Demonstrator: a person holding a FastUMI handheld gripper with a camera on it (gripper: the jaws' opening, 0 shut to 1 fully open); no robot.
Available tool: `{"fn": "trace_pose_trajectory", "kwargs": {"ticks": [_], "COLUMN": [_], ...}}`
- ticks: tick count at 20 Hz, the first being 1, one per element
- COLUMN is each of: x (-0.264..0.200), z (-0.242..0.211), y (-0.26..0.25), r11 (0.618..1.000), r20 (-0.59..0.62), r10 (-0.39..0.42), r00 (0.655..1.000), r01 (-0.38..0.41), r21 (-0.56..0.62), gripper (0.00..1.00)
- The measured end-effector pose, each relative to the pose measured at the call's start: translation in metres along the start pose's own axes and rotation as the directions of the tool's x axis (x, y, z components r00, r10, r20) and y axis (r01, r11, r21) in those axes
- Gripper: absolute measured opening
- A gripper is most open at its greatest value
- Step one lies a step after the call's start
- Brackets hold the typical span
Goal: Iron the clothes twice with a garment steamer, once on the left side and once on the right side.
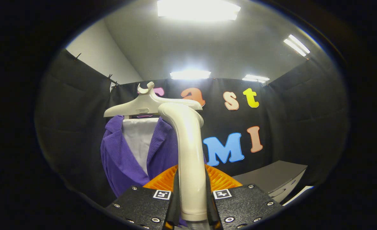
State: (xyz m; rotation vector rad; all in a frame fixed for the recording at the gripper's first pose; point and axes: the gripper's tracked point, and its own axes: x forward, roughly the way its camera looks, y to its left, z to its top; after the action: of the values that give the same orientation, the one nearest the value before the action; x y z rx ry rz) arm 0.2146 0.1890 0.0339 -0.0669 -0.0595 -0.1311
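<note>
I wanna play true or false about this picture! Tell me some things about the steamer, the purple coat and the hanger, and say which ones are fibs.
1. The tool is shut on the cream steamer handle, a finger on each side. True.
2. The purple coat lies folded on a table. False: it hangs on a pale hanger.
3. The coat hangs open, with a white lining or shirt showing between its lapels. True.
4. The steamer handle is far off beyond the fingers, near the wall. False: it stands right between them.
5. The coat hangs in front of the black cloth wall. True.
</note>
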Motion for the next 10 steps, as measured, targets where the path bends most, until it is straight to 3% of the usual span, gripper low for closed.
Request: {"fn": "trace_pose_trajectory", "kwargs": {"ticks": [10], "x": [0.006], "z": [-0.062], "y": [0.007], "r11": [1.0], "r20": [-0.14], "r10": [-0.01], "r00": [0.99], "r01": [0.008], "r21": [-0.013], "gripper": [0.33]}}
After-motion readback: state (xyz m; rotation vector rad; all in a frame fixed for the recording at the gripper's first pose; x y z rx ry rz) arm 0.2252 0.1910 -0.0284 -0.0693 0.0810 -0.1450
